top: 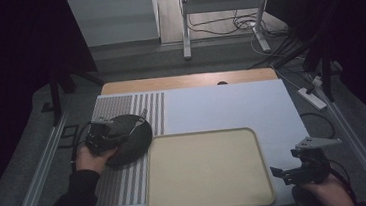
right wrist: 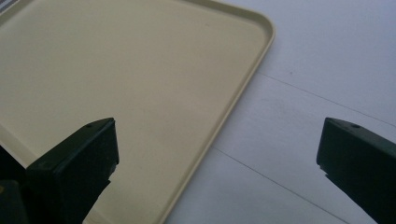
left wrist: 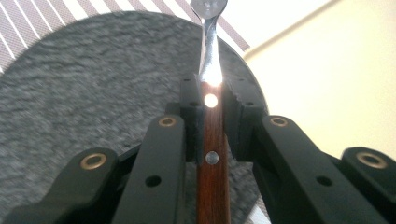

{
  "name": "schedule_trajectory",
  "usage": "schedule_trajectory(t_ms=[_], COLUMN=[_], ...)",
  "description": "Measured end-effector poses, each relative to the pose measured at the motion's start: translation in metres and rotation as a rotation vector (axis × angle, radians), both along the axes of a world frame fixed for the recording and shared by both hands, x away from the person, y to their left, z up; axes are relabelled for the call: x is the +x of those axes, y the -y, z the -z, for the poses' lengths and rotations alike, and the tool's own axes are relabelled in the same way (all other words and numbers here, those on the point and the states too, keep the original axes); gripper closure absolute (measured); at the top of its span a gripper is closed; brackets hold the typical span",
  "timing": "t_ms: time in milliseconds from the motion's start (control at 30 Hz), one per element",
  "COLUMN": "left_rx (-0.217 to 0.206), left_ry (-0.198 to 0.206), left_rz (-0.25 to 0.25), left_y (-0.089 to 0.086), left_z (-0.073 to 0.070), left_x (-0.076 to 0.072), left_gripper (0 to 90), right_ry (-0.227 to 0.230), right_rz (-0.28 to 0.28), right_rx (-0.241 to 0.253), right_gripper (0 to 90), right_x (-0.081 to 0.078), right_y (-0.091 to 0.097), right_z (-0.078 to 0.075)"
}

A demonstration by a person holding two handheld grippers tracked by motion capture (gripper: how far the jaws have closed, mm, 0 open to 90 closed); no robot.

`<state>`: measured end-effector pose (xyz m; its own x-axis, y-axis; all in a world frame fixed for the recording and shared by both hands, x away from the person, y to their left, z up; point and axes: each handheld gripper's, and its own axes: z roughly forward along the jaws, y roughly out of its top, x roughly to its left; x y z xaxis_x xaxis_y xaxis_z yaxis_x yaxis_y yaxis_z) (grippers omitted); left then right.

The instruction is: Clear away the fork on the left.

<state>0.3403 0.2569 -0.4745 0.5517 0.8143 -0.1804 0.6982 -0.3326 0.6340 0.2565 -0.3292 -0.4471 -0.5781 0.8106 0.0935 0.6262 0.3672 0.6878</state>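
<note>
My left gripper (left wrist: 212, 93) is shut on the brown wooden handle of a metal spoon (left wrist: 208, 46), whose rounded end points away from me. In the high view the left gripper (top: 116, 133) hangs over a dark round speckled plate (top: 134, 142) at the left, with the spoon (top: 140, 119) reaching toward the plate's far rim. The same plate (left wrist: 93, 84) lies under the jaws in the left gripper view. My right gripper (top: 283, 171) rests at the front right, beside the cream tray (top: 203, 133). Its jaws stand wide open (right wrist: 217, 154) with nothing between them, over the tray's edge (right wrist: 243, 79).
A striped placemat (top: 116, 109) lies under the plate on the white table top (top: 231, 104). The cream tray (left wrist: 327, 70) is bare. Beyond the table are a metal stand (top: 184, 27) and cables on the floor. Dark curtains close both sides.
</note>
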Motion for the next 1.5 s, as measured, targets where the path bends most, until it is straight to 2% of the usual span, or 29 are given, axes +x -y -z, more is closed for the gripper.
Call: schedule_trajectory(t_ms=[133,400,633,733,1000,1167,1500], left_rx=[-0.007,-0.016,-0.042,-0.031,-0.049,-0.040,-0.034], left_ry=[-0.026,-0.045,-0.062,-0.056,-0.070,-0.079,-0.106], left_rz=[-0.009,-0.034,-0.040,-0.036,-0.042,-0.049,-0.005], left_y=[0.007,0.016,0.025,0.031,0.044,0.057,0.089], left_z=[0.002,0.002,0.002,0.001,0.001,0.002,0.008], left_x=[-0.013,-0.041,-0.059,-0.064,-0.073,-0.074,-0.067], left_gripper=[77.9,77.9,77.9,77.9,77.9,77.9,77.8], right_ry=[0.001,0.003,0.007,0.007,0.008,0.007,0.003], right_rz=[0.004,0.005,-0.010,-0.008,-0.011,-0.007,-0.002], right_rx=[0.002,-0.001,-0.009,-0.010,-0.019,-0.017,-0.016], right_gripper=[0.0,0.0,0.0,0.0,0.0,0.0,0.0], right_x=[0.000,0.000,-0.001,-0.001,-0.001,0.000,0.000], right_y=[0.000,0.000,-0.001,-0.001,-0.003,-0.002,-0.002], right_z=[0.000,0.000,0.000,0.000,0.000,0.000,0.000])
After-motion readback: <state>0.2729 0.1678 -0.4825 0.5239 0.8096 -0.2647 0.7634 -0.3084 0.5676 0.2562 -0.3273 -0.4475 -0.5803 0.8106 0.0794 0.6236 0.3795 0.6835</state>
